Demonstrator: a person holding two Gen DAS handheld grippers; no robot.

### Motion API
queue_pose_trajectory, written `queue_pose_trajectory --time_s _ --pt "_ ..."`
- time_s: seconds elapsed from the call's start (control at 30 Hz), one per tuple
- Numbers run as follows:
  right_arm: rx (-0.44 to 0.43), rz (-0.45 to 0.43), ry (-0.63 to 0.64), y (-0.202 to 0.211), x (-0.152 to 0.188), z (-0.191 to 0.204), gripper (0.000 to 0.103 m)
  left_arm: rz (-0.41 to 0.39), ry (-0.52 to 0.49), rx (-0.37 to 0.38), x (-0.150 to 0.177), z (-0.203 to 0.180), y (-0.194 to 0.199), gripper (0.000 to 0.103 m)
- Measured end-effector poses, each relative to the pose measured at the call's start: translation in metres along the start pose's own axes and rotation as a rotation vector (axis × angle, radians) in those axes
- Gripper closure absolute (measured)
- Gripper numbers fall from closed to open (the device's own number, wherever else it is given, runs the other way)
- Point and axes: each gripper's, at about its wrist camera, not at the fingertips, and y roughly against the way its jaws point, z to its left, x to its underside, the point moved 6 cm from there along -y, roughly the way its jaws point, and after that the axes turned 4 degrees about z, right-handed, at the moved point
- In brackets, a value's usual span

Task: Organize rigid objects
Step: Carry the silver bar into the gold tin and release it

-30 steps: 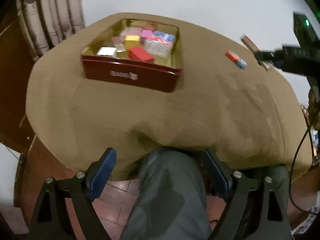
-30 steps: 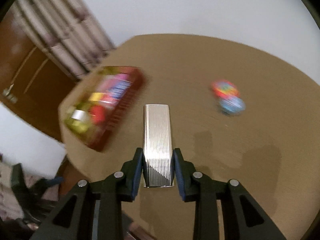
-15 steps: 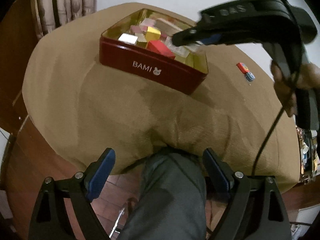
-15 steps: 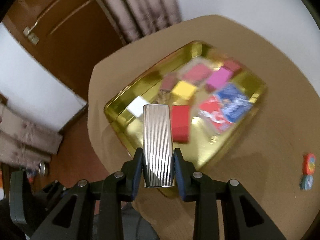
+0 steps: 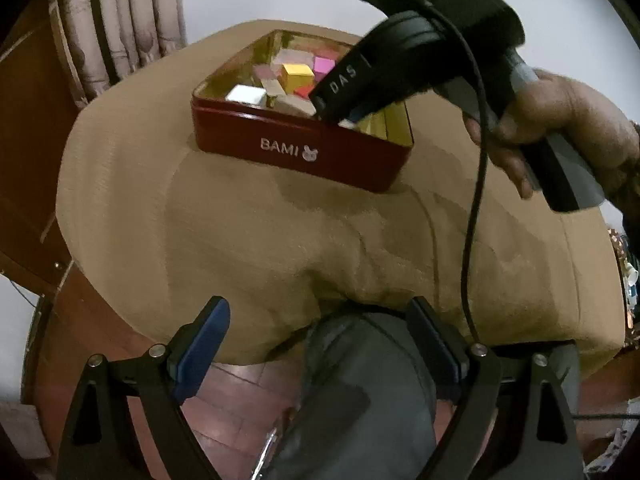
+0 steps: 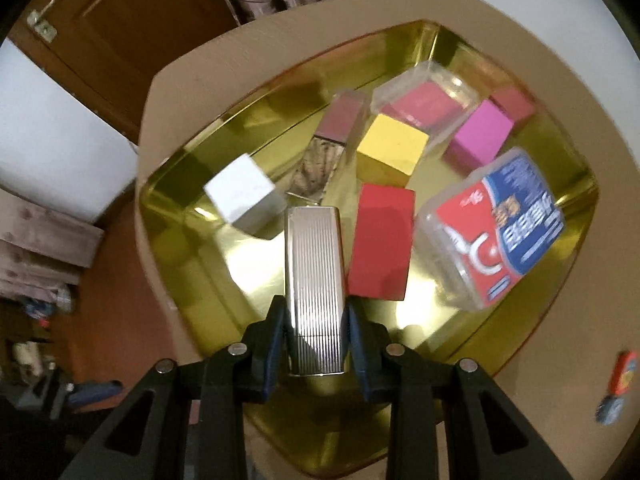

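As the right gripper [image 6: 316, 320] swung over the tin [image 6: 400, 48], jaws clamping the ribbed silver case [image 6: 314, 272], release looked imminent; the left gripper [image 5: 320, 340] gaped empty.

The left wrist view sits low off the bench [image 5: 248, 216] edge, looking steeply down and across toward the tin [image 5: 296, 148] at 12 o'clock. The right wrist view hangs close above the tin [image 6: 224, 168], facing down. Both share the tin.

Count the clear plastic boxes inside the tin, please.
2. One clear box, holding something pink, lies at the far side of the tin. The other, with a red and blue label, lies at the right side. Others may be hidden.
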Motion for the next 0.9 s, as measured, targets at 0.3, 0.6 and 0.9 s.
queue_pose_trajectory --time_s 0.3,0.6,0.9 --pt "0.022 -0.056 -0.006 0.000 -0.015 -0.024 0.072 0.004 -0.004 -0.014 0.002 0.005 -0.006 0.016" --pt "-0.062 -0.213 -0.049 0.040 0.004 -0.035 0.071 -0.007 0.000 -0.027 0.001 0.005 -0.005 0.016" --pt "0.218 -0.503 -0.250 0.104 0.121 -0.124 0.068 -0.010 -0.042 -0.037 0.005 -0.006 -0.002 0.016"
